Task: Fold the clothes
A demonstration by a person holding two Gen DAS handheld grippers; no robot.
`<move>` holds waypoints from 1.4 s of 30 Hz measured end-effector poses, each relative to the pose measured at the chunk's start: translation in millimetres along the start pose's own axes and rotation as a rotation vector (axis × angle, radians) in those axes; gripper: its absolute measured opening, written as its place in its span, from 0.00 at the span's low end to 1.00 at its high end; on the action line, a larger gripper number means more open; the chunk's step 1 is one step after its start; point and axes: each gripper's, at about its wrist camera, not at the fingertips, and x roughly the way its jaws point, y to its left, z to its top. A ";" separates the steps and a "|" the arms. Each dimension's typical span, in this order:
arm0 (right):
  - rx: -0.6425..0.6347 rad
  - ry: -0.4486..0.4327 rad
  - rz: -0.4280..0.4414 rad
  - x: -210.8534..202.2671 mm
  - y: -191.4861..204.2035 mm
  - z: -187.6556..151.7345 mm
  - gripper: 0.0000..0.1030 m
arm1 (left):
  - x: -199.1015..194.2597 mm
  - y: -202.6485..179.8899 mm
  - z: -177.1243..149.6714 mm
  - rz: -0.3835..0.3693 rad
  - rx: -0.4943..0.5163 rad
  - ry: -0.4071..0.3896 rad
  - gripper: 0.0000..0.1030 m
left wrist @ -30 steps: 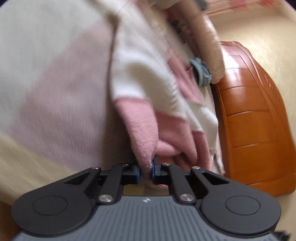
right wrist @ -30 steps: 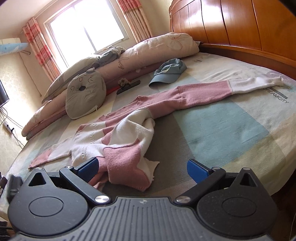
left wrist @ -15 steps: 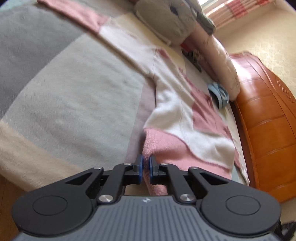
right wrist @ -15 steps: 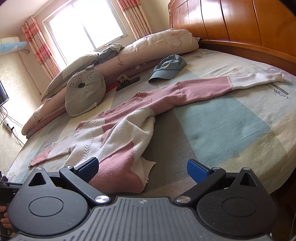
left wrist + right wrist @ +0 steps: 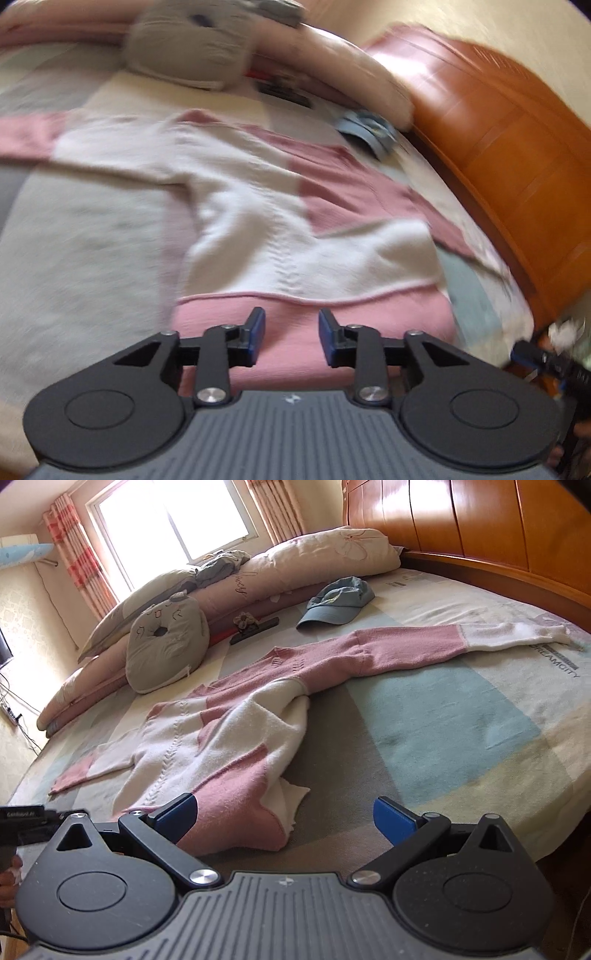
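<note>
Sweater first: the pink and white knitted sweater (image 5: 236, 738) lies spread out on the bed with the striped cover (image 5: 443, 731), and its pink bottom edge lies close by both claws.

The left claw (image 5: 291, 334) has just been opening. Its blue pads are partly apart now, with nothing between them. It has let go of the pink edge, which lies flat under it. That view is blurry.

The right claw (image 5: 282, 818) is wide open and holds nothing. Part of the pink edge lies between its pads, but they do not squeeze it. Whether the left pad brushes the cloth is hard to tell.

It looks like the laying-out step is nearly done and no fold has been made yet. One long sleeve reaches far toward the brown wooden headboard (image 5: 480, 528); the other points the other way. Near the right claw the white corner is bunched up.

Next, a claw would likely need to close on that corner or on a sleeve, lift it a little, and lay it over the middle.

Farther off lie a blue cap (image 5: 336, 600), a grey cat-face cushion (image 5: 166, 638) and long pale pillows (image 5: 314, 561).
</note>
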 end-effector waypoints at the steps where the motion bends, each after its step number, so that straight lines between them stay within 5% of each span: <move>1: -0.004 -0.001 -0.011 -1.7 -1.7 -0.7 1.00 | 5.7 -15.3 1.3 -0.008 0.059 0.010 0.42; 9: 0.017 0.008 -0.092 -11.1 -32.8 -10.7 1.00 | 52.5 -136.3 0.9 -0.036 0.484 0.055 0.60; 15: 0.072 -0.005 -0.091 -14.9 -57.1 -14.4 1.00 | 95.4 -197.0 -23.7 0.068 0.769 0.058 0.65; 18: 0.098 -0.009 -0.088 -14.5 -67.8 -15.0 1.00 | 112.3 -205.0 -30.8 0.133 0.827 0.069 0.65; 33: 0.110 0.025 -0.099 -3.9 -73.1 -18.3 1.00 | 106.5 -121.3 27.3 0.311 0.590 0.034 0.66; 42: 0.073 0.043 -0.068 5.4 -57.7 -12.8 1.00 | 107.8 -57.1 42.3 0.131 0.352 0.085 0.67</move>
